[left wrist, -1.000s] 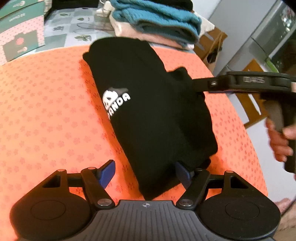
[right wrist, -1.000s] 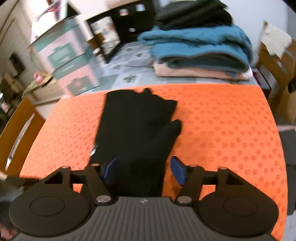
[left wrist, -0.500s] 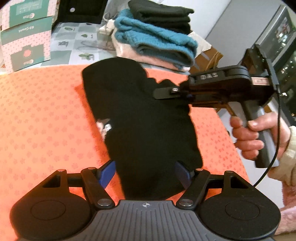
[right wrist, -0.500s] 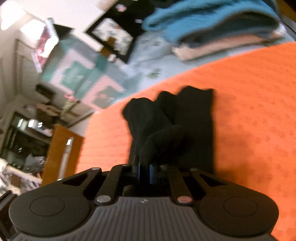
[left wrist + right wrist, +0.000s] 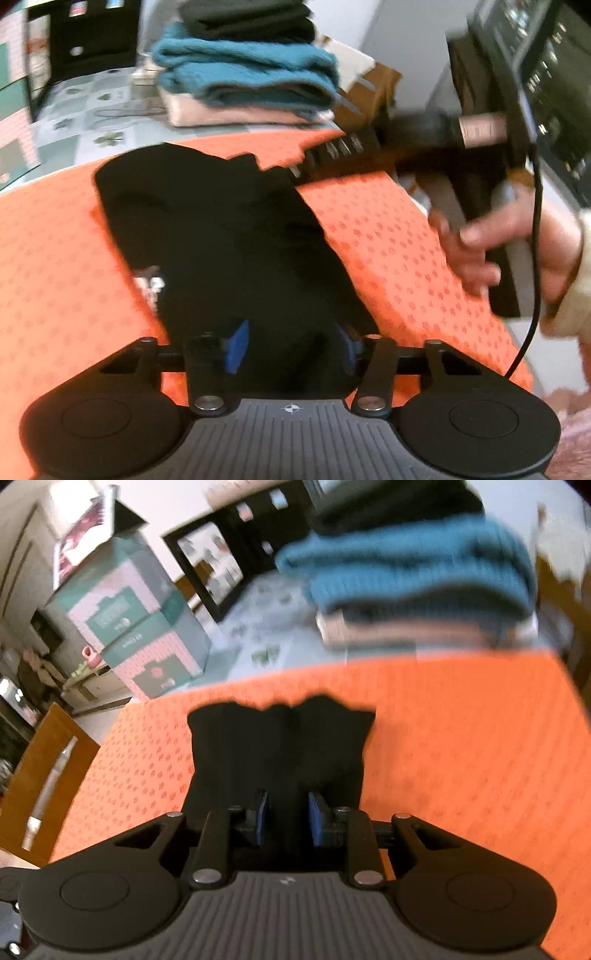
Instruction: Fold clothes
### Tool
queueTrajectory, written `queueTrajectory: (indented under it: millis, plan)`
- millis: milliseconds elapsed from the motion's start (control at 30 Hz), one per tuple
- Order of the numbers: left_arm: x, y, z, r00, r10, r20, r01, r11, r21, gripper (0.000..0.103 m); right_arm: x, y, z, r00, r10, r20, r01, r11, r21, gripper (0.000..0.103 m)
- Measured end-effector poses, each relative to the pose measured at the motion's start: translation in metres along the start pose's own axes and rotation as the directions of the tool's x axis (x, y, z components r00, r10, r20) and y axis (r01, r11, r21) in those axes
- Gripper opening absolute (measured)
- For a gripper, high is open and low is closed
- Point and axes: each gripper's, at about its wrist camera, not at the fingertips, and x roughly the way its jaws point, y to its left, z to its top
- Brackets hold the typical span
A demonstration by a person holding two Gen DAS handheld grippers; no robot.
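A black garment (image 5: 221,243) with a white print (image 5: 149,286) lies folded lengthwise on the orange tablecloth (image 5: 55,258). My left gripper (image 5: 291,345) is open, its blue pads on either side of the garment's near end. My right gripper (image 5: 286,821) has its pads partly apart with black cloth (image 5: 280,749) between them; the frame is blurred. In the left wrist view the right gripper (image 5: 295,171) reaches in from the right at the garment's far right edge.
A stack of folded clothes with a teal sweater (image 5: 243,70) on top stands at the table's far side. Pink-and-green boxes (image 5: 136,627) stand at the far left. A wooden chair (image 5: 33,775) is beyond the left table edge.
My right gripper has gone from shut on the sleeve to partly apart and has swung back level. My left gripper's pads have narrowed around the garment's near end. Both views have shifted.
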Motion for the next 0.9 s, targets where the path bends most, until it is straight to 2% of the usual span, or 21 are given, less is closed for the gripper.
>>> queueTrajectory:
  millis: [133,267,400,567,733,900]
  plan:
    - [0.019,-0.002,-0.007,0.998,0.025,-0.058,-0.023,0.999,0.045,0.048,0.009,0.003,0.003,1.000,-0.027,-0.017,0.025,0.997,-0.073,0.027]
    - [0.037,0.007,-0.020,0.992,0.025,-0.122,-0.024,1.000,0.011,0.048,0.044,0.000,-0.012,0.991,-0.078,-0.106,0.064,0.990,-0.126,0.027]
    - [0.028,0.010,-0.020,0.994,-0.001,-0.109,-0.001,1.000,-0.017,0.048,0.046,0.008,-0.008,0.988,-0.107,-0.113,0.088,0.982,-0.164,0.027]
    - [0.007,0.017,-0.022,0.996,-0.046,-0.071,0.042,0.998,-0.056,0.048,0.010,0.019,-0.001,0.996,-0.064,-0.066,0.053,0.985,-0.161,0.027]
    - [-0.012,0.030,-0.021,0.997,-0.050,-0.051,0.043,0.992,-0.118,0.048,-0.021,0.033,-0.015,0.998,-0.028,-0.060,0.017,0.984,-0.177,0.027]
    - [-0.028,0.049,-0.024,0.999,-0.040,-0.027,0.033,0.978,-0.205,0.048,-0.010,0.046,-0.042,0.990,-0.099,-0.103,0.068,0.960,-0.270,0.027]
